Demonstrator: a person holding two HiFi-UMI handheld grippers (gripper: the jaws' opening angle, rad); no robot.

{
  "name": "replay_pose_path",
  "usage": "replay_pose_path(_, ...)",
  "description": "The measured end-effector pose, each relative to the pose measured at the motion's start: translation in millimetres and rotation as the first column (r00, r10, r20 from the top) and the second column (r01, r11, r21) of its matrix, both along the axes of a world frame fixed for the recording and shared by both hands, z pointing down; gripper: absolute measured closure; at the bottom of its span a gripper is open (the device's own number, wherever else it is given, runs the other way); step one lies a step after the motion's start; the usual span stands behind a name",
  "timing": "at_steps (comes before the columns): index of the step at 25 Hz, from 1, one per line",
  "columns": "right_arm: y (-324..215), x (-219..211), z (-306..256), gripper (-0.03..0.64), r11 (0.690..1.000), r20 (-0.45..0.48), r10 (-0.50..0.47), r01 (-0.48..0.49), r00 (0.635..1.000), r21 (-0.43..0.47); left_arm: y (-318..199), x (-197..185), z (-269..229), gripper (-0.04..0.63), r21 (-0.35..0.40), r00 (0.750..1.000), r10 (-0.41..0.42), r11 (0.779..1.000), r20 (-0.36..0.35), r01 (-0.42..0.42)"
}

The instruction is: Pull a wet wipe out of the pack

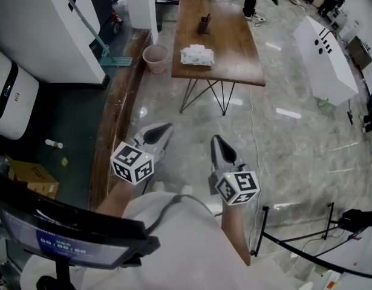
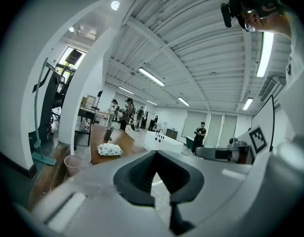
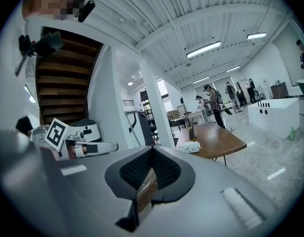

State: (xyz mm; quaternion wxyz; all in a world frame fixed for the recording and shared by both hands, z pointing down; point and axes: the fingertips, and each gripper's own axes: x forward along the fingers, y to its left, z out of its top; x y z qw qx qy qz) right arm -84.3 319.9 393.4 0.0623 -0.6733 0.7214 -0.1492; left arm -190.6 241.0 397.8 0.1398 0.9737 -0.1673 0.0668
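Observation:
The pack of wet wipes point(image 1: 196, 55) lies flat near the front of a wooden table point(image 1: 234, 47), far ahead of both grippers. It shows small in the left gripper view point(image 2: 109, 149) and in the right gripper view point(image 3: 190, 146). My left gripper point(image 1: 166, 127) is held over the floor well short of the table, its jaws point(image 2: 156, 154) shut with nothing between them. Beside it my right gripper point(image 1: 216, 139) points the same way, jaws point(image 3: 152, 149) closed and empty.
A dark holder point(image 1: 204, 23) stands at the table's far end. A pink bin point(image 1: 155, 58) and a mop point(image 1: 107, 50) are left of the table, a white cabinet point(image 1: 325, 59) to its right. Several people stand far behind. A cardboard box point(image 1: 31, 177) sits at my left.

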Motion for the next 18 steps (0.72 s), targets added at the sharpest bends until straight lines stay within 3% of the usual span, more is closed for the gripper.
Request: replay_pose_path(18, 14, 29, 20, 0.609, 0.993, -0.005, -0.117, 0.117, 0.993, -0.034, 16, 40, 13, 0.592, -0.025, 0.999, -0.044, 0.999, 0.010, 0.044)
